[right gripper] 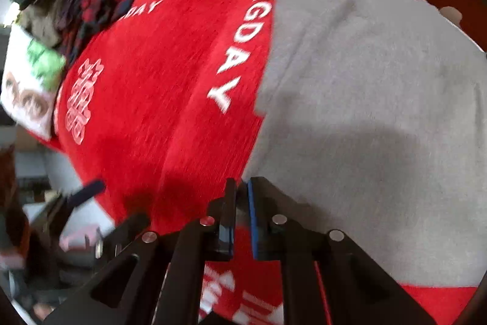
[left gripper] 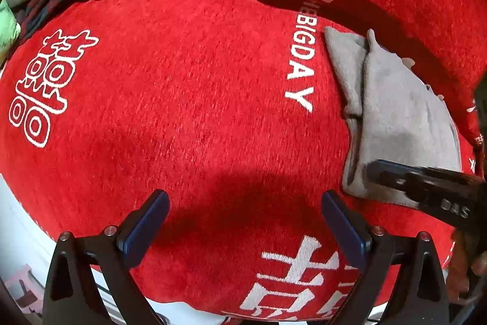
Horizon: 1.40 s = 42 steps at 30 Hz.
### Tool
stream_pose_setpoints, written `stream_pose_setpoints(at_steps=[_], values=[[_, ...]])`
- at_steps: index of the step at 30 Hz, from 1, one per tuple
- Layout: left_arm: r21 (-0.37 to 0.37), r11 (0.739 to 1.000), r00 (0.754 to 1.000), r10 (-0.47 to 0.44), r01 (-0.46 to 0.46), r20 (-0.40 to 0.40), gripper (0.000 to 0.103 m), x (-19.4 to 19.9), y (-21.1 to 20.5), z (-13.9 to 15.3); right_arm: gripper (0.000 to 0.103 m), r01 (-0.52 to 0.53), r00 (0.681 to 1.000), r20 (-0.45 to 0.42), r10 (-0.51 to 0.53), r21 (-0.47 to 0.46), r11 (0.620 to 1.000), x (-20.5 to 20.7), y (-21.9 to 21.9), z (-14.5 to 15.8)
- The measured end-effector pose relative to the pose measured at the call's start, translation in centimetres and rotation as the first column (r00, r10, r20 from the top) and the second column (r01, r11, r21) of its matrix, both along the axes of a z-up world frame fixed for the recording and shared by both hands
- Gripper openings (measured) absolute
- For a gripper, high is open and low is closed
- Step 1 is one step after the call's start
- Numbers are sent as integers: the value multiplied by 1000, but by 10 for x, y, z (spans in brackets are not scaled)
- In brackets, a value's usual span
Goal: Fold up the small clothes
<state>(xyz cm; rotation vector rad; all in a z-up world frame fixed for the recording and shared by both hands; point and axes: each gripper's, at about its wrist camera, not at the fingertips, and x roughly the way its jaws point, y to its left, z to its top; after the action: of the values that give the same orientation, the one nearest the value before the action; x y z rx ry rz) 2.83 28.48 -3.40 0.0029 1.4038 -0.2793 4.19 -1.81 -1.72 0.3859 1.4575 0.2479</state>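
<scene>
Left claw (left gripper: 245, 221) stands wide, empty. Right claw (right gripper: 242, 212) is closed at the near edge of the folded grey garment (left gripper: 404, 118), which lies on the red cloth (left gripper: 182, 111) just right of the left claw. Recommend pressing the fold flat before releasing.

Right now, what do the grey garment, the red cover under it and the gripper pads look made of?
Grey garment: soft matte knit, probably cotton jersey or fleece; fuzzy surface, limp folds.
Red cover: plush, chenille-like pile; ribbed nap with sheen, white lettering seemingly woven or printed in.
Left gripper pads: dark blue, matte, likely rubber or foam; the black fingers look like hard plastic.
</scene>
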Motion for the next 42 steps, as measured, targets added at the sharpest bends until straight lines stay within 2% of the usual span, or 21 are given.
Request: stream_pose_setpoints(at_steps=[3, 6, 9, 14, 18, 21, 23, 26, 29, 32, 37, 40, 42], values=[[-9, 1000, 1000, -20, 19, -15, 100, 6, -6, 2, 10, 72, 994, 81, -70, -28, 997, -5, -25, 16], [-4, 998, 998, -56, 56, -21, 100, 7, -14, 3, 8, 199, 978, 74, -197, -22, 980, 12, -54, 14], [-5, 997, 997, -72, 72, -38, 100, 7, -21, 0, 8, 254, 963, 95, -252, -1, 967, 34, -67, 8], [20, 999, 998, -41, 42, -38, 100, 6, -22, -1, 8, 200, 976, 83, -200, 9, 980, 63, -50, -19], [39, 999, 998, -18, 20, -58, 100, 4, -25, -1, 10, 104, 991, 87, -106, 34, 994, 59, -23, -13], [46, 999, 998, -14, 17, -62, 100, 6, -33, 3, 10, 3, 998, 67, -8, 69, 998, 44, -14, -3], [48, 999, 998, -23, 26, -60, 100, 6, -43, 7, 10, -11, 998, 56, 7, 76, 997, 32, -19, 3], [61, 996, 996, -54, 58, -64, 100, 7, -61, 11, 11, 62, 998, 17, -64, 102, 993, 10, -48, 7], [71, 993, 994, -89, 94, -69, 100, 7, -80, 15, 22, 163, 986, -32, -161, 111, 980, -14, -87, 4], [84, 987, 989, -130, 136, -71, 100, 6, -101, 18, 25, 229, 973, -50, -226, 74, 971, -38, -124, 3], [92, 975, 977, -194, 201, -84, 100, 1, -131, 22, 27, 340, 938, -101, -332, 69, 938, -76, -177, -6], [94, 965, 968, -235, 243, -91, 100, -2, -150, 24, 38, 387, 918, -124, -376, 75, 919, -97, -196, -10], [93, 959, 962, -258, 266, -94, 100, -4, -160, 24, 39, 411, 907, -140, -398, 84, 908, -108, -204, -13]])
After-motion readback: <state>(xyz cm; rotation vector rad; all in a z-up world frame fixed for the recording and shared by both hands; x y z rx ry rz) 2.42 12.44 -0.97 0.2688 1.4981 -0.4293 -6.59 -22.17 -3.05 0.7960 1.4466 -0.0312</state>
